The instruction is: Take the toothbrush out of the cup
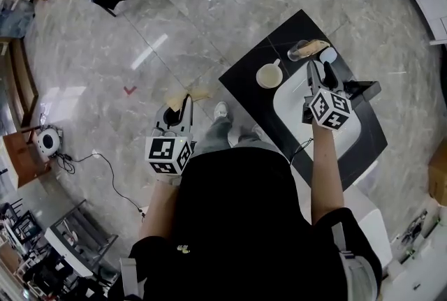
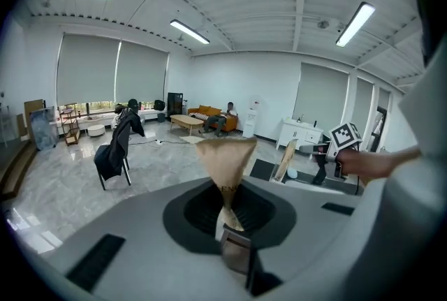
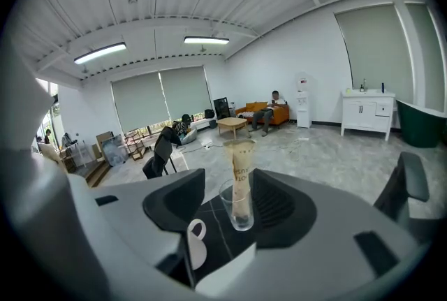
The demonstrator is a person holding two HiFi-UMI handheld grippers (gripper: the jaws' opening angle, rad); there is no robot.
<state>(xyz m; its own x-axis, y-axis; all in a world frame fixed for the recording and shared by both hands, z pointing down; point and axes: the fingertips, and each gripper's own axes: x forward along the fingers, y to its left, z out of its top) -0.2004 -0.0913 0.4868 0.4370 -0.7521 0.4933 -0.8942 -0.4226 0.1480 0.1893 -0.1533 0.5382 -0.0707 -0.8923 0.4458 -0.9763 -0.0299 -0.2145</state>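
Currently my right gripper (image 3: pixel 230 203) has its fingers spread wide and empty. The clear cup (image 3: pixel 241 216) stands on the table (image 1: pixel 241 79) just ahead, in line with the gap, with the paper-sleeved toothbrush (image 3: pixel 241 163) upright inside. My left gripper (image 2: pixel 227 216), off to the left, has its fingers pinched on a brown paper packet (image 2: pixel 225 156). Risk: closing too low would catch the cup's rim and tip it toward the white mug (image 3: pixel 195 245) at near left. Pinching only the sleeve may let it slide off.
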